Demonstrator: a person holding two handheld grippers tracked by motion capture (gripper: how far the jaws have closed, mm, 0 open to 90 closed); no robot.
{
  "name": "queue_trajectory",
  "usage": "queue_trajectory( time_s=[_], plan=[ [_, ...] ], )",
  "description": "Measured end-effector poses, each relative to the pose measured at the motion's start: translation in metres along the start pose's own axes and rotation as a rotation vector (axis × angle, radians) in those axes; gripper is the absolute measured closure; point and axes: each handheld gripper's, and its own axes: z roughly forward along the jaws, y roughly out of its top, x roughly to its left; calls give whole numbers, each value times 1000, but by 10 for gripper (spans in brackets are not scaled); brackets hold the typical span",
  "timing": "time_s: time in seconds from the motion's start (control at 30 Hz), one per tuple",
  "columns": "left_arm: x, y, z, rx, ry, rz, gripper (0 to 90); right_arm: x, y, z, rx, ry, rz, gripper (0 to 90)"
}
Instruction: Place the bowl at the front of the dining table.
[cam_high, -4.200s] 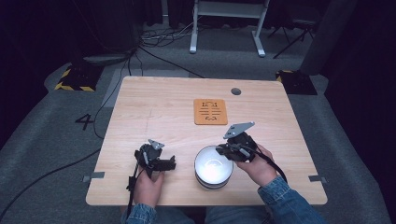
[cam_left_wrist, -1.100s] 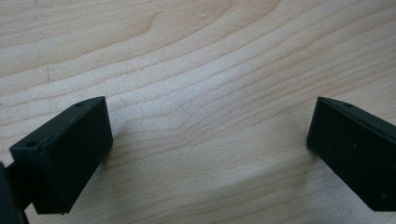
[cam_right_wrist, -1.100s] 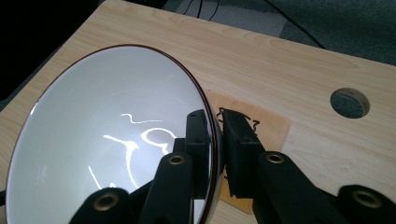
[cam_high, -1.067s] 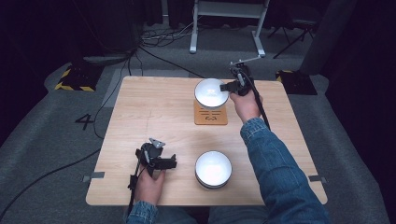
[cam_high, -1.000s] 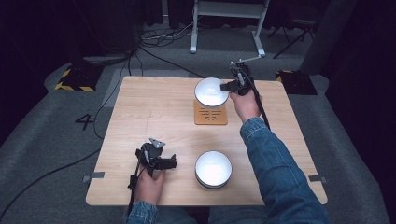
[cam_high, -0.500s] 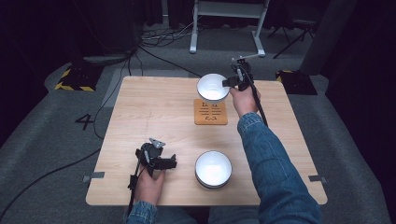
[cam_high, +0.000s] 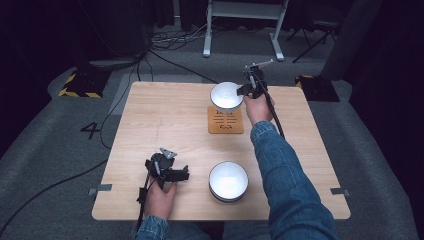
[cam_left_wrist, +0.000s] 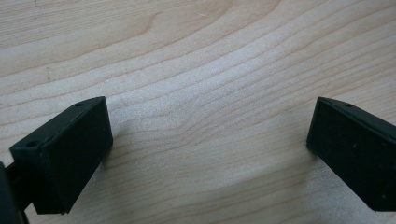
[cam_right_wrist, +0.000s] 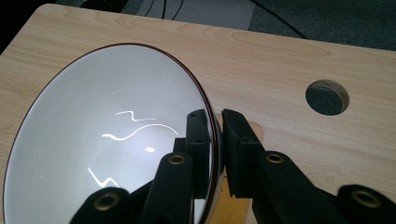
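A white, dark-rimmed ceramic bowl (cam_high: 226, 95) is clamped by its rim in the right gripper (cam_high: 248, 88), held above the far orange square coaster (cam_high: 225, 120); lowering is probably required next. The left gripper (cam_high: 176, 175) is rested near-left, jaws apart.

two bowls (cam_high: 226, 95) (cam_high: 228, 180), one coaster (cam_high: 225, 125), two grippers (cam_high: 246, 89) (cam_high: 186, 175)

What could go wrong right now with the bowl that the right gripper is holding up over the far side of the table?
The right gripper pinches the lifted bowl by its thin rim alone, so the bowl could tilt or slip out. If it drops, it may land off the coaster, or near the table's far edge. The left gripper is open and too far away to help.
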Motion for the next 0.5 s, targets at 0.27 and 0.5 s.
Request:
queue_trajectory(
  time_s=[0.27,0.5],
  plan=[
    [0,0,0,0,0,0,4,-4,-3,17,22,-8,16,816],
    [0,0,0,1,-2,-2,4,-8,-9,33,45,-13,24,815]
  ],
)
